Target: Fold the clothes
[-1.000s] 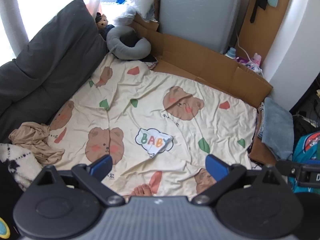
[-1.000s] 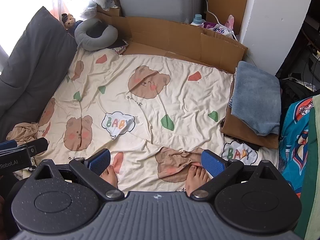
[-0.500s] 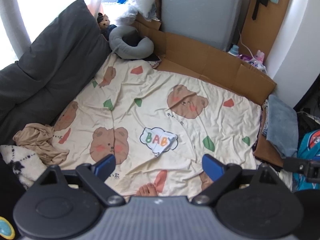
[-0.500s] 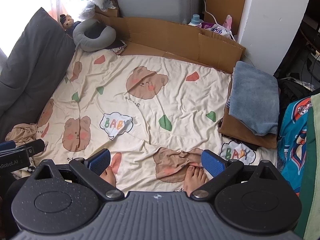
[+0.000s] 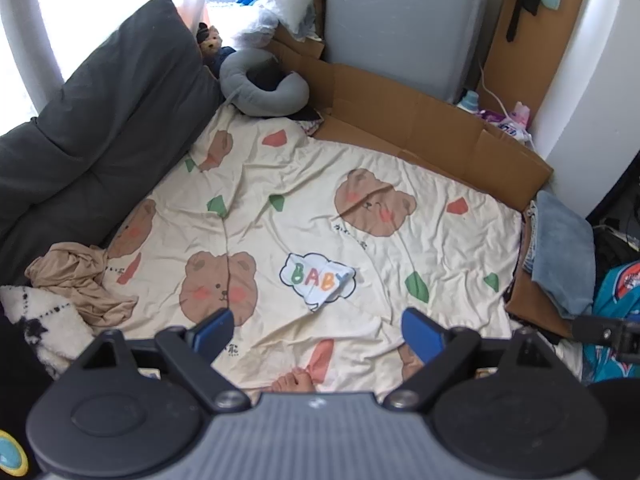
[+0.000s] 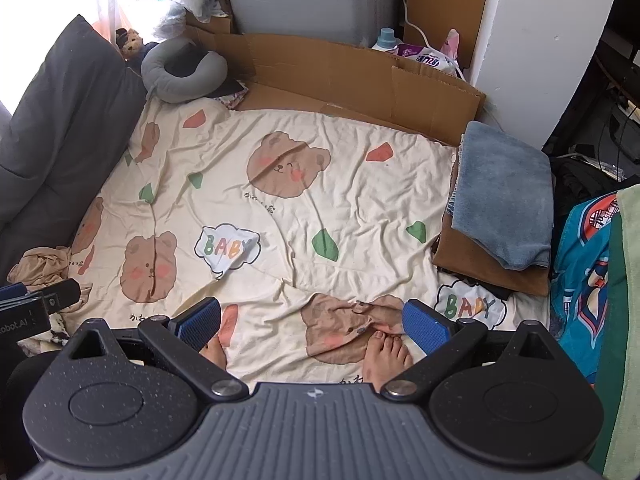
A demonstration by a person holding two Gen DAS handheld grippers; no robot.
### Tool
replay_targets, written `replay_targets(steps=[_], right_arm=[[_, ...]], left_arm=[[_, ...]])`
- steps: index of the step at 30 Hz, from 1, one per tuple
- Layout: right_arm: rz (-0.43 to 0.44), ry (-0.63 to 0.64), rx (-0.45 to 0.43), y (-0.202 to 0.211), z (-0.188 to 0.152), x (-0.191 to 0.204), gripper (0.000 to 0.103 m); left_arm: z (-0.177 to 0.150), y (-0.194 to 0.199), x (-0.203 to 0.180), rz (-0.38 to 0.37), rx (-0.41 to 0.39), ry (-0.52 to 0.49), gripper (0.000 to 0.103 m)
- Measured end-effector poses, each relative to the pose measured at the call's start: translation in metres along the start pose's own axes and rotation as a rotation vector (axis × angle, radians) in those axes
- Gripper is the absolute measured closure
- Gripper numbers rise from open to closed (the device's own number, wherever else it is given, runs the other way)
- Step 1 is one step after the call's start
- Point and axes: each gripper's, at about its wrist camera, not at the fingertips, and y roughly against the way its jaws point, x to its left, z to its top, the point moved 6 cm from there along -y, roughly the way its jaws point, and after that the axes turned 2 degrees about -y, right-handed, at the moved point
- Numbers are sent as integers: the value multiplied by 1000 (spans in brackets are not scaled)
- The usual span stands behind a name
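Observation:
A crumpled tan garment (image 5: 80, 280) lies at the left edge of a cream bear-print sheet (image 5: 360, 184), beside a white patterned cloth (image 5: 48, 320). It also shows in the right wrist view (image 6: 44, 266). A folded blue-grey towel (image 6: 504, 196) rests on a folded brown cloth (image 6: 480, 268) at the sheet's right edge. My left gripper (image 5: 316, 330) is open and empty, high above the sheet's near edge. My right gripper (image 6: 312, 322) is open and empty, also high above the near edge.
A dark grey cushion (image 5: 92, 128) borders the left side. Flattened cardboard (image 5: 420, 120), a grey neck pillow (image 5: 260, 88) and a grey appliance (image 5: 400, 20) stand at the back. The person's bare feet (image 6: 386, 356) stand on the sheet. A teal printed cloth (image 6: 588, 280) hangs at right.
Both grippers have risen and pulled back slightly, so the view shifts and more of the room's back shows. Both stay open and empty.

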Motion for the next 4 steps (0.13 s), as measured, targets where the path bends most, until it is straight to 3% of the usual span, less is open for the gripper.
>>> replay_targets(steps=[4], right_arm=[[-3,1,-4,1,0,-2,3]], left_arm=[[0,-1,2,-1,6,3,11]])
